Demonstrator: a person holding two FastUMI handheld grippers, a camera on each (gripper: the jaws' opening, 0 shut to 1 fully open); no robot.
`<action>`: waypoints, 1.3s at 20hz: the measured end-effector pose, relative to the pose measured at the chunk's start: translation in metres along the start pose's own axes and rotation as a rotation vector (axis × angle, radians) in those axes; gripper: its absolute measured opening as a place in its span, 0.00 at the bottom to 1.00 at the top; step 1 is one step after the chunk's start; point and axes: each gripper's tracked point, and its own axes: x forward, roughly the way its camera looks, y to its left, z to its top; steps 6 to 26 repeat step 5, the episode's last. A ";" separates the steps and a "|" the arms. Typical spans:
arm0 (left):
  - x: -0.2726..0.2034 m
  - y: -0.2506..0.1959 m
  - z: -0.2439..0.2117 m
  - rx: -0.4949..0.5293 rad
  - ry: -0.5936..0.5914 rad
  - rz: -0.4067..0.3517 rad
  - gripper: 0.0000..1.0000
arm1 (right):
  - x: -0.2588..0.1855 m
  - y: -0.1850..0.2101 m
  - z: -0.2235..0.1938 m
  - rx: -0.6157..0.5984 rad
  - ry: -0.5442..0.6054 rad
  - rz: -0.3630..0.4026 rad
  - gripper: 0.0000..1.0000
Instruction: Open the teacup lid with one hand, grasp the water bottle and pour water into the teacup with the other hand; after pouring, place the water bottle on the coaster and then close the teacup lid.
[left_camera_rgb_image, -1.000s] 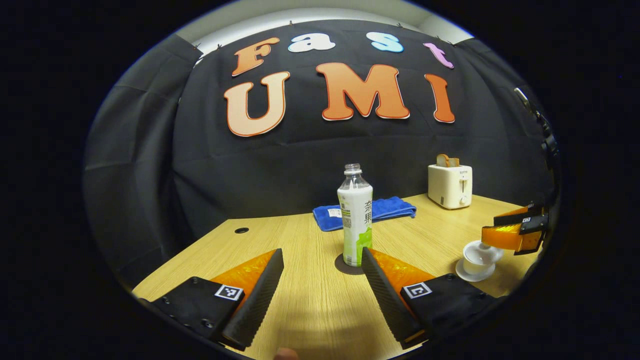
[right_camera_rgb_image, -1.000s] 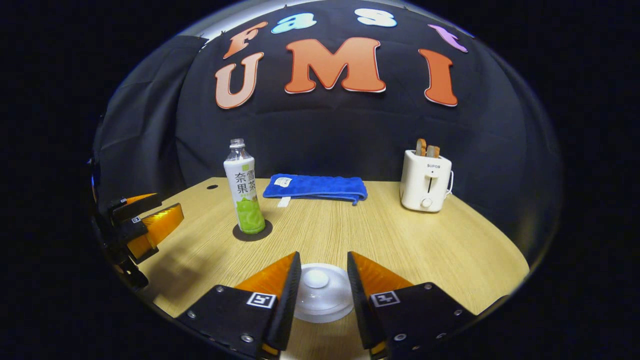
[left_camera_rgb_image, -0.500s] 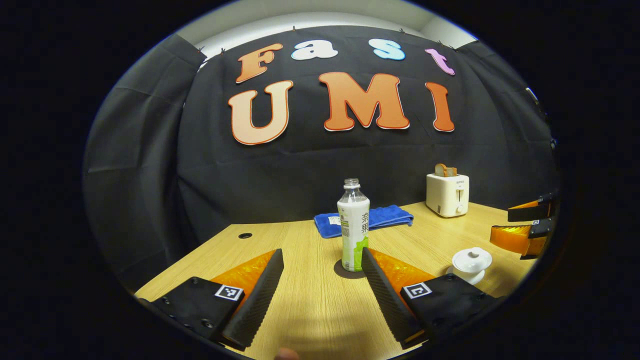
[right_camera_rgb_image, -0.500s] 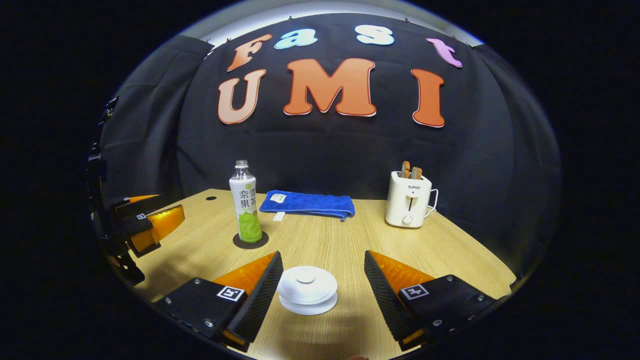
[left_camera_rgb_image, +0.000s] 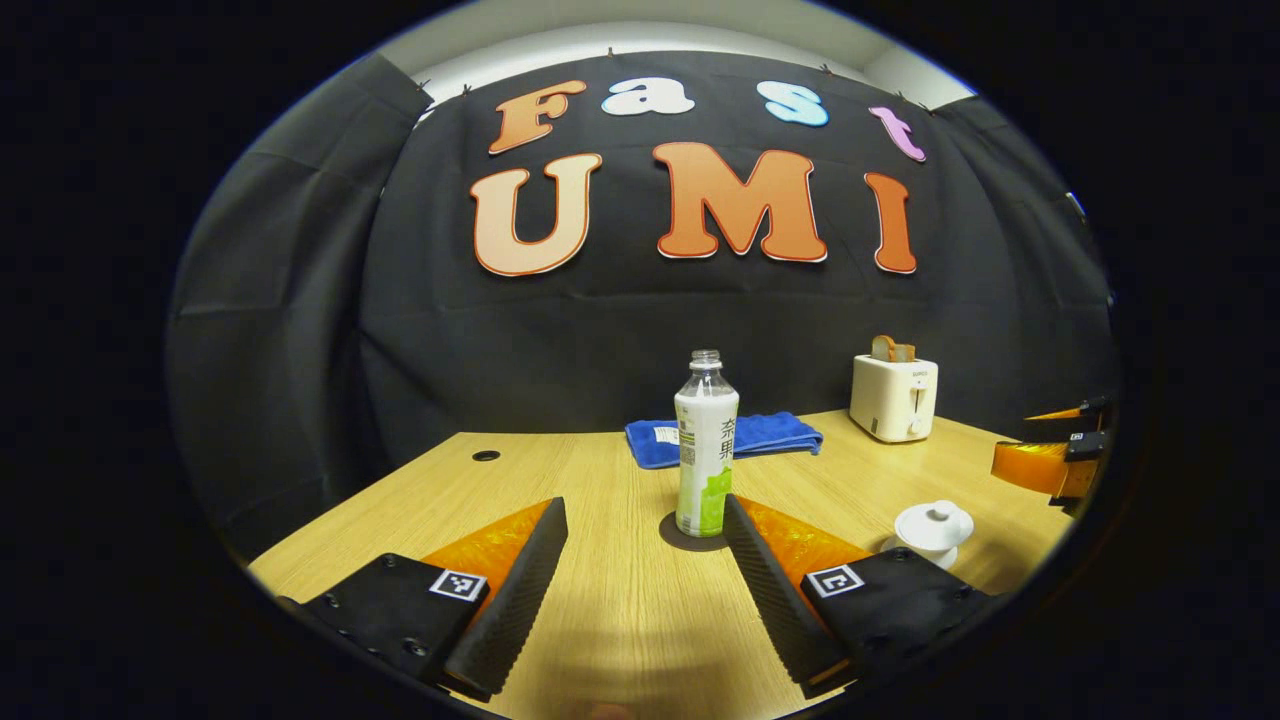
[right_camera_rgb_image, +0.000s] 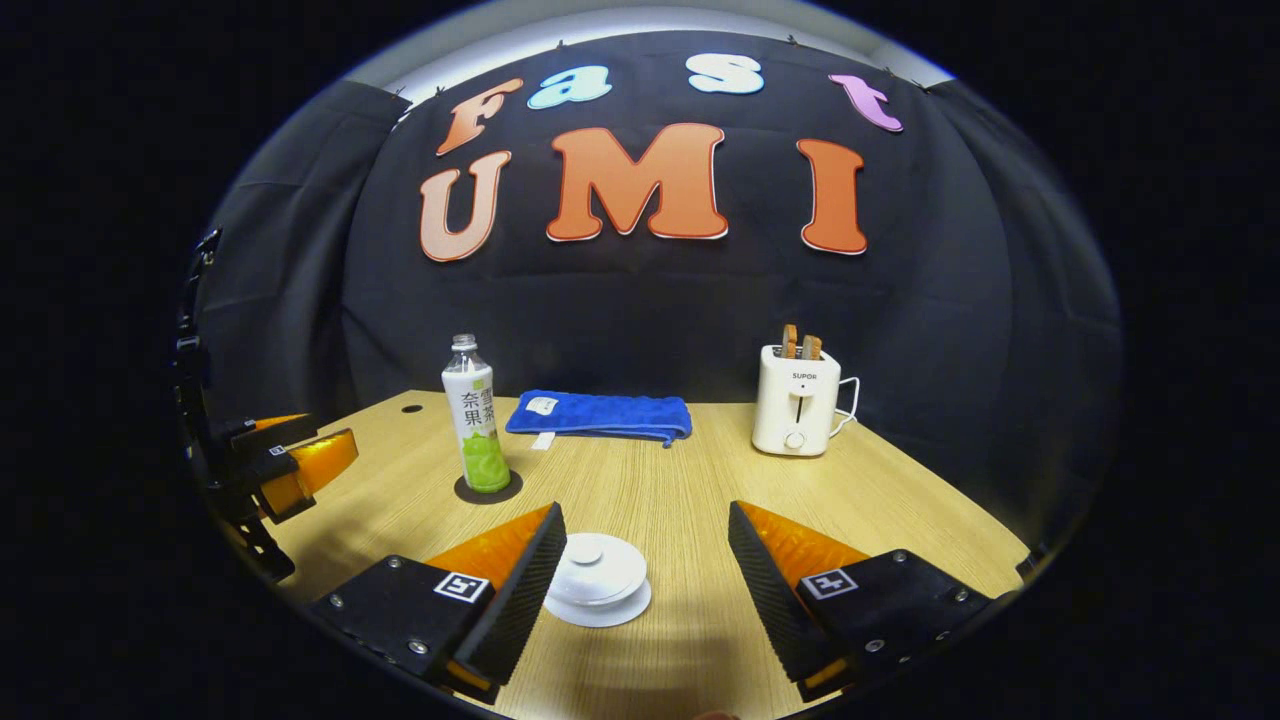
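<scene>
The water bottle with its white and green label stands upright, uncapped, on a dark round coaster. My left gripper is open, low over the table, a short way in front of it. The white teacup sits on its saucer with the lid on, just ahead of my open right gripper and nearer its left finger. In the right gripper view the bottle and the left gripper stand off to the left. The teacup and the right gripper lie at the right edge of the left gripper view.
A folded blue towel lies at the back of the wooden table. A white toaster holding bread slices stands at the back right. A small cable hole is in the table's far left corner.
The right gripper opened off the teacup's lid and drew back, leaving the lid on the cup. The left gripper also pulled back a little from the bottle.
</scene>
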 end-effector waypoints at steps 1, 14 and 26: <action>-0.002 0.001 0.001 0.005 -0.002 0.002 1.00 | 0.000 -0.001 -0.001 0.004 0.001 -0.001 0.97; -0.005 -0.001 0.008 0.024 -0.027 0.015 1.00 | -0.002 -0.006 0.002 0.016 -0.004 -0.009 0.97; -0.005 -0.001 0.008 0.024 -0.027 0.015 1.00 | -0.002 -0.006 0.002 0.016 -0.004 -0.009 0.97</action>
